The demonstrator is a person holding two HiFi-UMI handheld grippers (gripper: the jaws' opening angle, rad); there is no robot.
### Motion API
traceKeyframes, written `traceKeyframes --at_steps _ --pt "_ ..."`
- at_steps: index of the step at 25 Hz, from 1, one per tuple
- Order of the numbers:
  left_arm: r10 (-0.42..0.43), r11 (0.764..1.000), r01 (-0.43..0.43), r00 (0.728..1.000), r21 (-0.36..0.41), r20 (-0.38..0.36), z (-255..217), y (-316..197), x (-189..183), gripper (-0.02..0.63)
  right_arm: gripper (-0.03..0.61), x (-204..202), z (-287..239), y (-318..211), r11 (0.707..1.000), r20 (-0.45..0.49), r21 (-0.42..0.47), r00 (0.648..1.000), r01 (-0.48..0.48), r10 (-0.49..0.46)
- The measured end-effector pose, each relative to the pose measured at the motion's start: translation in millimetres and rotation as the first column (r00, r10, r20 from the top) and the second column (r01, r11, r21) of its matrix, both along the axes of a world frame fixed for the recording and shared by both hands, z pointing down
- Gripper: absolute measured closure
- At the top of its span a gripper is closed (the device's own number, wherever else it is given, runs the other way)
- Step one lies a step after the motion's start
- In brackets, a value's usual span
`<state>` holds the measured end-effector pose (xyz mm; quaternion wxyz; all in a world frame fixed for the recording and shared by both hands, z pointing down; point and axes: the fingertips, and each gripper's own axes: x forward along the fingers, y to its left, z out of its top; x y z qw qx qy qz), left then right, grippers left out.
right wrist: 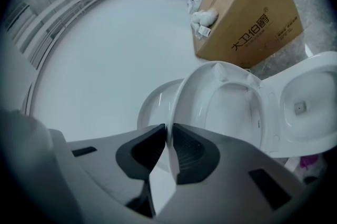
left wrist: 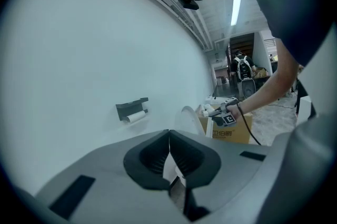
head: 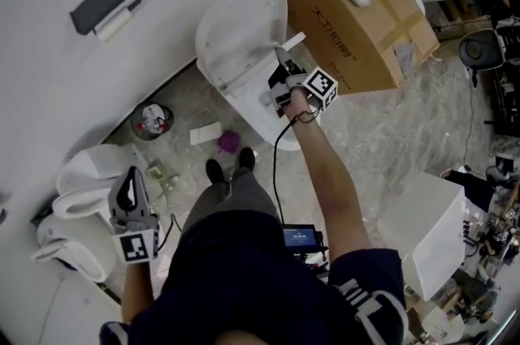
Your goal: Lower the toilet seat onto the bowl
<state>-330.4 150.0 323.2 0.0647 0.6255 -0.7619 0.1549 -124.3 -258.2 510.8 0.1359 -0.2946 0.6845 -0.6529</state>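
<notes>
A white toilet stands against the wall, its lid [head: 240, 31] upright and its bowl [head: 258, 118] open below. In the right gripper view the seat ring [right wrist: 185, 92] is lifted off the bowl [right wrist: 310, 96] and stands a little in front of the lid [right wrist: 154, 106]. My right gripper [right wrist: 169, 136] is shut on the seat's rim, which runs between its dark pads. From above, that gripper [head: 280, 77] sits at the toilet's right side. My left gripper [head: 130, 177] hangs at the lower left, away from the toilet, shut [left wrist: 169, 152] with nothing in it.
A big cardboard box [head: 357, 19] with white bundles on top stands right of the toilet. A paper holder [head: 110, 2] is on the wall. A small bin [head: 152, 122], a purple object [head: 229, 142] and other white toilet parts [head: 81, 189] lie on the floor.
</notes>
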Motion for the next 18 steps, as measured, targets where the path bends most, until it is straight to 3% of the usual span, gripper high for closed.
traceKeyframes --at_steps 18 --pt "0.071 0.997 -0.071 0.998 -0.012 0.001 4.3 -6.2 13.6 0.588 0.512 86.8 16.5 42.9 0.999 -0.02 -0.006 0.999 -0.05 0.05"
